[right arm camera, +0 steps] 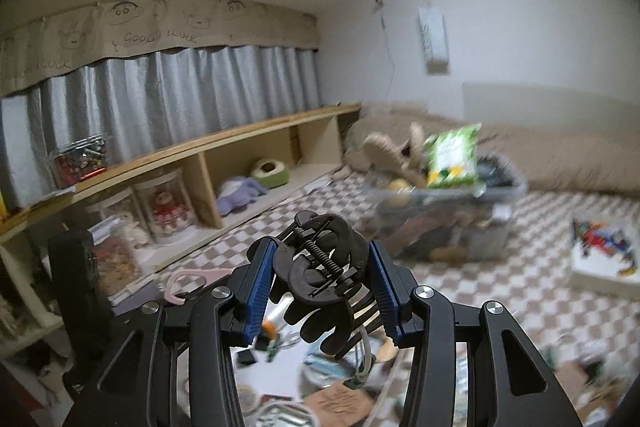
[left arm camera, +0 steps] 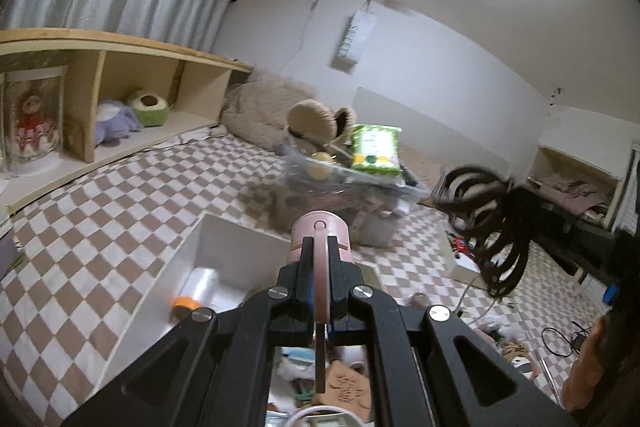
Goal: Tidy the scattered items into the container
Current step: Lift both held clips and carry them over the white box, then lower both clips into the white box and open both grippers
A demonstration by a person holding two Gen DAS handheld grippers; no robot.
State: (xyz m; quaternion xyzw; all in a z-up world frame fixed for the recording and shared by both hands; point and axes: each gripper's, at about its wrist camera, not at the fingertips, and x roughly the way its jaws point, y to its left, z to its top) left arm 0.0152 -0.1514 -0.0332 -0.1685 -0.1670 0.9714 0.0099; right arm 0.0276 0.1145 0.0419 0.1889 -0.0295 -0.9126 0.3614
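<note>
The clear container (right arm camera: pixel 448 219) is sitting heaped on the checkered bed (left arm camera: pixel 100 219). My right tool (right arm camera: pixel 320 279) is pinching a black hair claw (right arm camera: pixel 320 267); my left tool (left arm camera: pixel 319 291) is clamping a pink bottle's (left arm camera: pixel 320 235) strap.

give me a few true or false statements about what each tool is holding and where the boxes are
1. The left tool is shut on the strap of a pink bottle. True.
2. The right tool is empty. False: it is shut on a black hair clip.
3. A green packet sits on top of the full clear bin. True.
4. The white box on the checked sheet is empty. False: a clear roll with an orange end lies in it.
5. The shelf cubbies hold only books. False: soft toys and jars are there.
</note>
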